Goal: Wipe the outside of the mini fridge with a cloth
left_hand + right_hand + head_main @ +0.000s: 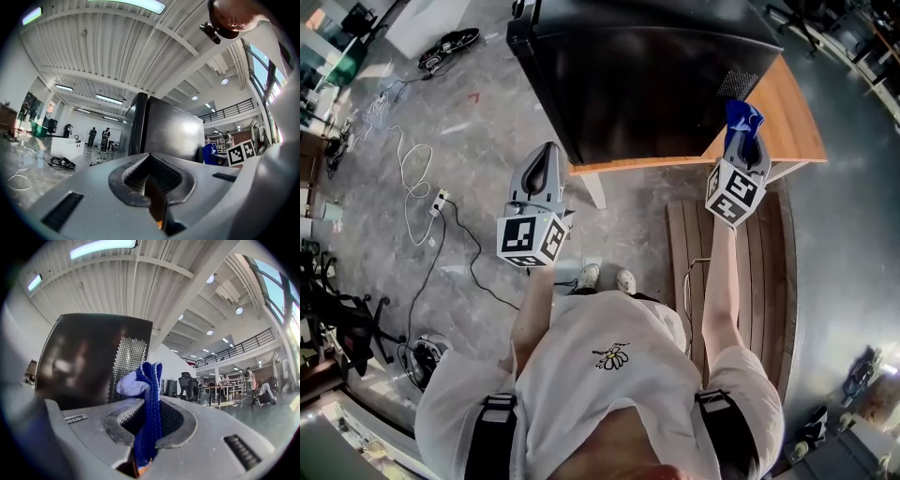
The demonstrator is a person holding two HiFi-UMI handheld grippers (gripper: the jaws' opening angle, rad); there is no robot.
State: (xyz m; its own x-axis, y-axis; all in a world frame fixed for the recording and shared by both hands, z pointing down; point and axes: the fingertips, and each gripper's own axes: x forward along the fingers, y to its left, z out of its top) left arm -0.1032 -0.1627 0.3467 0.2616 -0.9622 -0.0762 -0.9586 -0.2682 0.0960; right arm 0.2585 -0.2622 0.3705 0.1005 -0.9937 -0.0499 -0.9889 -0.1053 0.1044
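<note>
black mini fridge (647, 75): glossy, smooth casing
blue cloth (149, 404): coarse knitted fabric
orange-brown table top (787, 122): smooth wood

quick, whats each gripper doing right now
Left gripper: shut, nothing between its jaws.
Right gripper: shut on the blue cloth.

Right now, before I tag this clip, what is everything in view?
mini fridge: one, black, on the table
table: one, wooden top, ahead of the person
cloth: one, blue, clamped in the right gripper
slatted platform: one, brown wood, floor at right
cables: several, white and black, floor at left
office chair: one, black, far left
left gripper: one, grey, jaws together, nothing between them
right gripper: one, grey, shut on the cloth
person's shoes: two, pale, on the floor
</note>
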